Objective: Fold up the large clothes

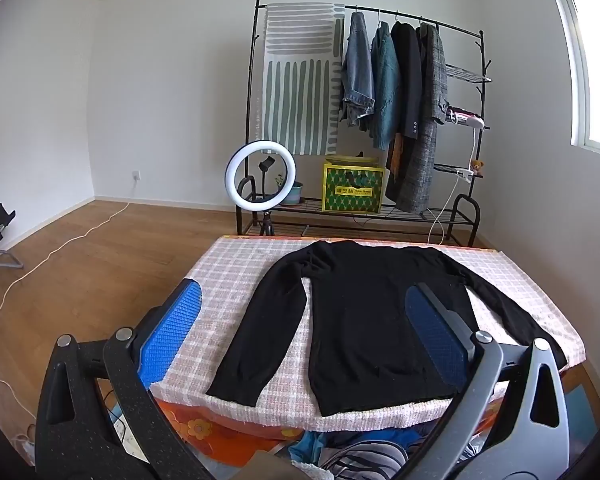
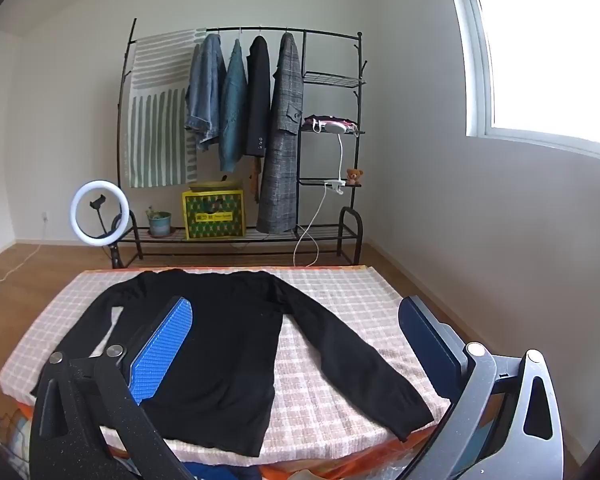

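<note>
A black long-sleeved sweater (image 1: 364, 320) lies flat on a table covered with a pink checked cloth (image 1: 240, 276), hem toward me, sleeves spread to both sides. It also shows in the right wrist view (image 2: 224, 340), on the same cloth (image 2: 340, 292). My left gripper (image 1: 300, 320) is open and empty, held above the near edge, over the sweater's left sleeve and body. My right gripper (image 2: 296, 336) is open and empty, above the sweater's body and right sleeve. Both have blue ribbed pads (image 1: 172, 332).
A black clothes rack (image 1: 364, 120) with hanging jackets and a striped cloth stands behind the table. A ring light (image 1: 260, 176), a yellow-green box (image 1: 352, 188) and a potted plant (image 2: 159, 222) are by it. A white cable (image 1: 60, 248) runs across the wood floor. Clothes lie piled below the near edge (image 1: 356, 452).
</note>
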Demonstrator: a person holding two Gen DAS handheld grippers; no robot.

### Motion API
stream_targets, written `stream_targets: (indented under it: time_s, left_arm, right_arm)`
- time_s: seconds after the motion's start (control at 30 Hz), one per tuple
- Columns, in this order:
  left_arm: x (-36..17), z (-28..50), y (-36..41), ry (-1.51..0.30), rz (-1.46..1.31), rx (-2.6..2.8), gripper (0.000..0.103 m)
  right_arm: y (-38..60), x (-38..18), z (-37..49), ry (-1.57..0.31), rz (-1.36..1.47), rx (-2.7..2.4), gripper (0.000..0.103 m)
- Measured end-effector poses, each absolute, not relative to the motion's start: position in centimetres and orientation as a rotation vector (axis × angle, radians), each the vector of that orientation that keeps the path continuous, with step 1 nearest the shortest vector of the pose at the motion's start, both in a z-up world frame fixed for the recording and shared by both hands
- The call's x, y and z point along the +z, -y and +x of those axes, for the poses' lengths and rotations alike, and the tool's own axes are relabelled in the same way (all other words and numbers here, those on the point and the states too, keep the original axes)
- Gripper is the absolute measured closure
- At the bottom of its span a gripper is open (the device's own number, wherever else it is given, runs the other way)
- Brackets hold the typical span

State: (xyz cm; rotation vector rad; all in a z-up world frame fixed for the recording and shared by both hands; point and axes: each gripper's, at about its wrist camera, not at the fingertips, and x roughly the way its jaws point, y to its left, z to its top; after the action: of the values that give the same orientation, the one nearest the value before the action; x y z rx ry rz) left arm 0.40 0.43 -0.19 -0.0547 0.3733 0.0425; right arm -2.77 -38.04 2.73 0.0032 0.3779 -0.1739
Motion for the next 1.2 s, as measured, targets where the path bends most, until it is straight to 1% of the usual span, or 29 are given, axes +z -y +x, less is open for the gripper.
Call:
stream_targets:
  time_s: [0.23,0.77,0.83,1.2]
  left_arm:
    - [0.8,0.2,-1.1,-0.372,-0.06,0.044,0.0]
    - [0.7,0.1,-1.2,-0.369,-0.067,0.042,0.0]
    - [1.5,-0.4,-1.1,-0.369,-0.068,0.045,0.0]
    - [1.6,-0.4,-1.2,-0.369,-0.068,0.048,0.0]
  right_arm:
    - [38.2,2.5,-2.7,-0.378,-0.001,-0.175,0.0]
    - [37.4,2.5,-2.7,-0.368,-0.029,-0.177,0.0]
    - [37.4,2.5,-2.7,-0.369,-0.026,-0.174,0.0]
    - [37.2,2.3,-2.6,-0.375,-0.026,-0.173,0.0]
